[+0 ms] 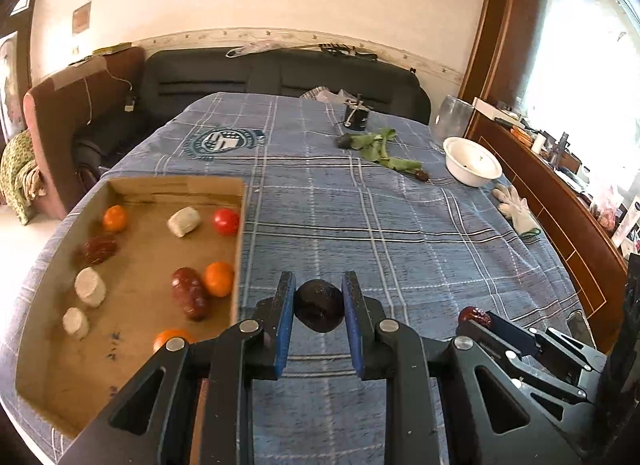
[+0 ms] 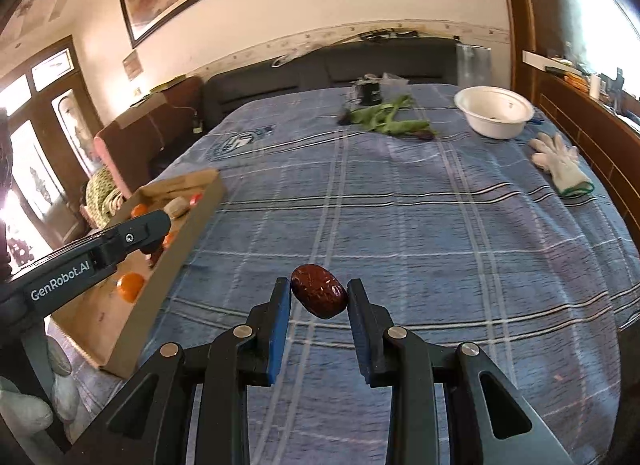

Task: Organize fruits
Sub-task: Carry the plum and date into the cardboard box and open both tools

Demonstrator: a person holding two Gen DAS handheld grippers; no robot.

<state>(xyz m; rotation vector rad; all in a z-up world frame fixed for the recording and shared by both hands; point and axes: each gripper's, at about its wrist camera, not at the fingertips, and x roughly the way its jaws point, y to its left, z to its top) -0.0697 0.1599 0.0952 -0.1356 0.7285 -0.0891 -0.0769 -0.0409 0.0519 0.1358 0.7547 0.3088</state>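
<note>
Now we are mid-carry, with one fruit in each tool. Our left gripper (image 1: 319,307) is clamped on a dark fruit (image 1: 319,306), nearly black and wrinkled; we take it for a dried date, though the shadow makes that uncertain. Our right gripper (image 2: 319,297) is closed on a reddish-brown date (image 2: 319,296), pinched between the blue pads and held clear of the cloth.

The cardboard tray (image 1: 132,189) lies just to the left of the left gripper, its near wall almost beside the left finger. Inside it already sit oranges (image 1: 218,278), a red tomato-like fruit (image 1: 226,221), more dates (image 1: 190,293) and pale white pieces (image 1: 184,222). From the right gripper the tray is farther left, beyond the other tool's arm.

We judge the step to be delivery: both fruits need to go over the tray wall and be let go on a bare patch of its floor. The left one has the short path; the right must cross behind or after it, so the tools do not knock together.

Ahead of both grippers the blue checked bedspread (image 2: 440,225) is open. Farther ahead and to the right are a white bowl (image 2: 495,115), green leaves (image 2: 384,119) and a white glove (image 2: 560,163), none in our way
</note>
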